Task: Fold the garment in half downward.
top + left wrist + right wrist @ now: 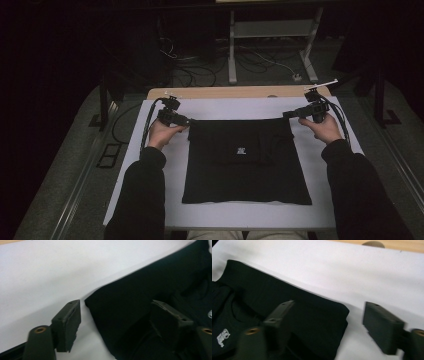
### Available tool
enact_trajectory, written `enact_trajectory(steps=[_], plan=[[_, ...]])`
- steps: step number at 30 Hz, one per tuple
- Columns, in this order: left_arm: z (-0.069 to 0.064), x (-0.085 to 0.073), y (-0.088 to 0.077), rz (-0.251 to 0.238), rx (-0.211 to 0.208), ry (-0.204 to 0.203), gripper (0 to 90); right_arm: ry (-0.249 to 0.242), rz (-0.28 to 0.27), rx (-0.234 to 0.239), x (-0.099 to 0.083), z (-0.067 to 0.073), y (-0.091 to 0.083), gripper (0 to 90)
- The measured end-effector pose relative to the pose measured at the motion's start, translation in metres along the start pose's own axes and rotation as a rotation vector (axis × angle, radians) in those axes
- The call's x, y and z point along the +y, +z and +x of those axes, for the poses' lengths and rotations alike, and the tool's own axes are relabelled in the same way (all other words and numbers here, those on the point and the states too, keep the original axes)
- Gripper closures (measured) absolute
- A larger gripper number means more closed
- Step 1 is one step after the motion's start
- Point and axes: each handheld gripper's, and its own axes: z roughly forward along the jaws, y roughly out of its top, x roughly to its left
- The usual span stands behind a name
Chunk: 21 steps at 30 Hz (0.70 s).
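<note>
logo (241,150): too small to read | garment (287,302): cut off by frame's left edge

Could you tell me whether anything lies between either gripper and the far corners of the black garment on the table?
Nothing visible does. The left gripper is open at the far left corner of the black garment, the right gripper open at its far right corner. Around both corners is just the bare white table cover.

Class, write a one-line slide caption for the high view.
Two open grippers, left and right, sit at the far corners of a folded black garment on a white table.
</note>
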Motion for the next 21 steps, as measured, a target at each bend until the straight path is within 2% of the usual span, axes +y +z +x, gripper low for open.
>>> enact_trajectory(steps=[3,4,8,10,14,16,21], plan=[[-0.003,0.002,-0.006,-0.011,-0.017,0.014,22.1,-0.007,-0.018,0.002,0.001,0.003,-0.006,12.6],[-0.005,0.003,-0.007,-0.022,-0.026,0.007,20.1,-0.012,-0.022,0.005,0.001,0.004,-0.008,12.5],[-0.010,0.006,-0.014,-0.021,-0.038,0.028,12.2,-0.035,-0.034,0.015,0.003,0.010,-0.015,2.8],[-0.013,0.006,-0.015,-0.027,-0.048,0.026,9.6,-0.049,-0.035,0.018,0.004,0.013,-0.019,0.0],[-0.017,0.007,-0.018,-0.030,-0.069,0.031,0.5,-0.063,-0.038,0.023,0.005,0.019,-0.024,0.0],[-0.020,0.008,-0.020,-0.038,-0.092,0.036,0.0,-0.077,-0.039,0.026,0.005,0.022,-0.026,0.0],[-0.032,0.010,-0.028,-0.052,-0.091,0.090,0.0,-0.106,-0.038,0.026,0.005,0.031,-0.029,0.0]])
